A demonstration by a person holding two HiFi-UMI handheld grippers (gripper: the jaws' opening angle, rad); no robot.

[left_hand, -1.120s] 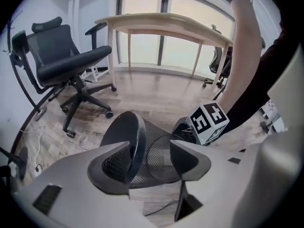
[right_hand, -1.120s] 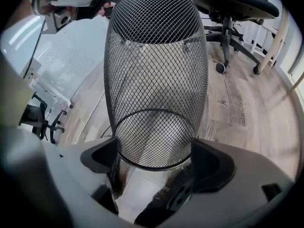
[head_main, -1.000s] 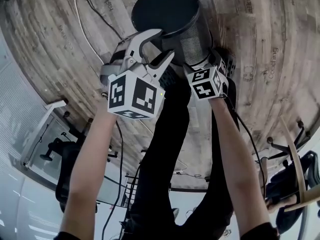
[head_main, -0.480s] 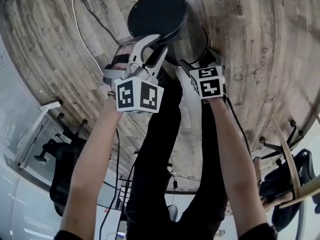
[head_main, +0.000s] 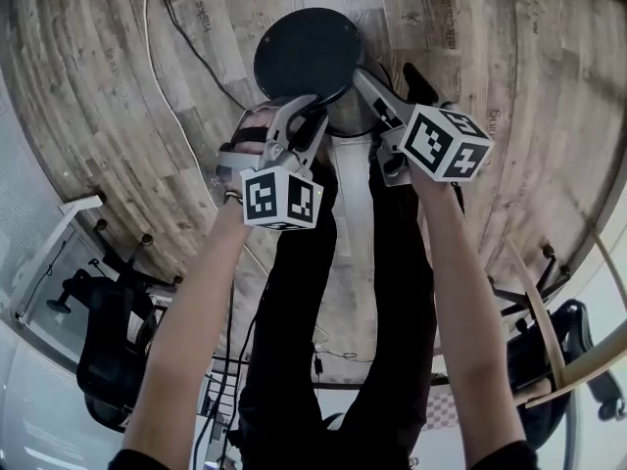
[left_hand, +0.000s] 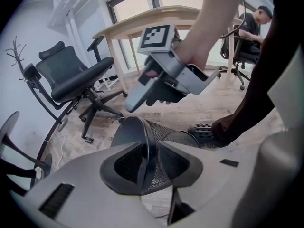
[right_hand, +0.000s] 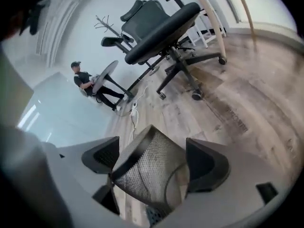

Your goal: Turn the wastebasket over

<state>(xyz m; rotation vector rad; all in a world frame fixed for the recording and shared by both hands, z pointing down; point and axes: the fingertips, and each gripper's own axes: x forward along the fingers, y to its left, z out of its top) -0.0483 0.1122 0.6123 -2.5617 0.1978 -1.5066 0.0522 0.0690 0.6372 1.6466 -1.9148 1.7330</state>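
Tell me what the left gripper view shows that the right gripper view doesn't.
Left gripper view only: the left gripper, its jaws just closed further, pinching the basket's base edge; the right gripper above the basket; a desk; a shoe.
Right gripper view only: the basket's mesh side between the right gripper's open jaws.
Both: the basket, wood floor, an office chair, a seated person.

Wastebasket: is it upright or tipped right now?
Tipped, not upright: the wastebasket turns its solid base up toward the downward-looking head camera, with its mesh wall slanting away beneath.
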